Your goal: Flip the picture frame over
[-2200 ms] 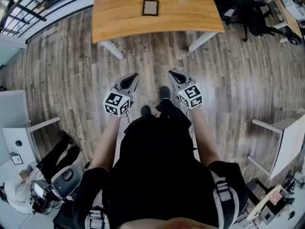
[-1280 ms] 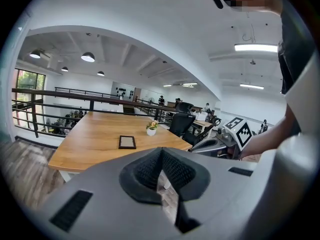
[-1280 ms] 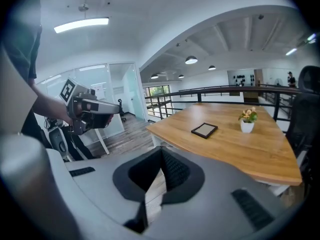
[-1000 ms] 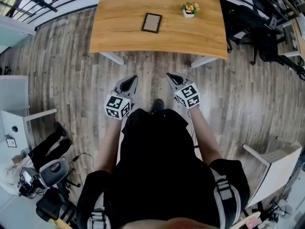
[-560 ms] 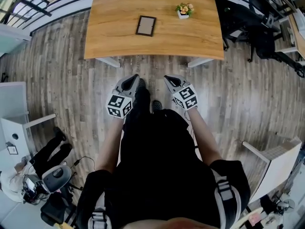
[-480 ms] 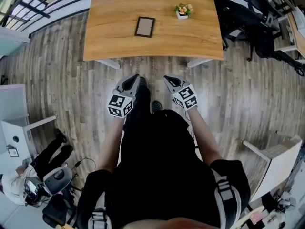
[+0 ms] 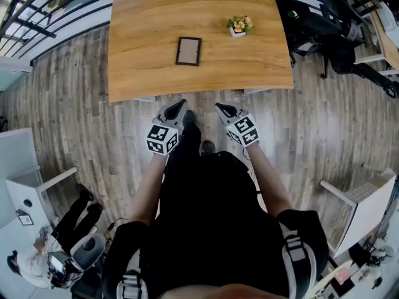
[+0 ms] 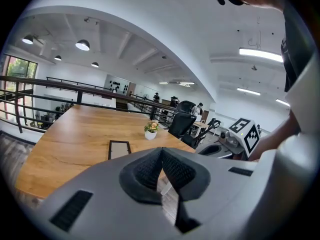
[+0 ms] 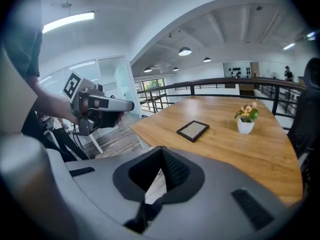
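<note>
Table top-edge cropped, picture frame flat on it; L gripper, R gripper closed, empty.

The head view looks steeply down from above the person, taking in the floor and the bench ahead. The left gripper view and right gripper view ride low, looking past their own jaws almost level across the bench from short of its near edge. All three share the picture frame and potted flowers.
</note>
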Available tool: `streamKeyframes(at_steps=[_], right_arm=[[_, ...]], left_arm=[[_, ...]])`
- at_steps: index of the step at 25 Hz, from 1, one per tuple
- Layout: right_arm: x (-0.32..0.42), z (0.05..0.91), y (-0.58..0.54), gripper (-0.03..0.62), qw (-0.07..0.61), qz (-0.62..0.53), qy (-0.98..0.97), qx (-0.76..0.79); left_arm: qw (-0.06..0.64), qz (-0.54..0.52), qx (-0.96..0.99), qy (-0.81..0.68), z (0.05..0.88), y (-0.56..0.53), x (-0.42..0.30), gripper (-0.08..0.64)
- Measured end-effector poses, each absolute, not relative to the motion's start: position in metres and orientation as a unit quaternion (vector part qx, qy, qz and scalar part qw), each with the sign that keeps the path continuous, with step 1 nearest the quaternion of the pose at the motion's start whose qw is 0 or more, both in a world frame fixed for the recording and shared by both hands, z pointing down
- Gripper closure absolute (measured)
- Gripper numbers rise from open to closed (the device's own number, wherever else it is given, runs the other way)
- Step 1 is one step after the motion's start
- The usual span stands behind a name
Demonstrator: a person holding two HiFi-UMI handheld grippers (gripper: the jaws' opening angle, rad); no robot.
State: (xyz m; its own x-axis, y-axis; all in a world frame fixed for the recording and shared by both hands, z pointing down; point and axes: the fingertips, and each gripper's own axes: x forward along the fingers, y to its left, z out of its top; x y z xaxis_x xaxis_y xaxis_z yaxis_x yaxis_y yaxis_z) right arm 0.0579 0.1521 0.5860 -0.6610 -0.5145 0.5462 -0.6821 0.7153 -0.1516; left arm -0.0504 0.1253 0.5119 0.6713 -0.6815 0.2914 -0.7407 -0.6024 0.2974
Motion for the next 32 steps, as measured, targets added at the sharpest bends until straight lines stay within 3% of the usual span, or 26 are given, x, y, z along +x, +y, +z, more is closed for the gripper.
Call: streamKeyframes(at_steps=[15, 32], right_arm=[[0.051, 0.586, 0.060, 0.584, 0.235, 0.197, -0.864, 0.399], [0.056, 0.603, -0.009, 0.584, 0.249, 0.196, -0.897, 0.307]], left_arm=[[0.213, 0.112, 0.914, -0.328, 0.535, 0.026, -0.056, 0.541], [0.253, 0.155, 0.854, -0.427, 0.593, -0.026, -0.035, 0.540]])
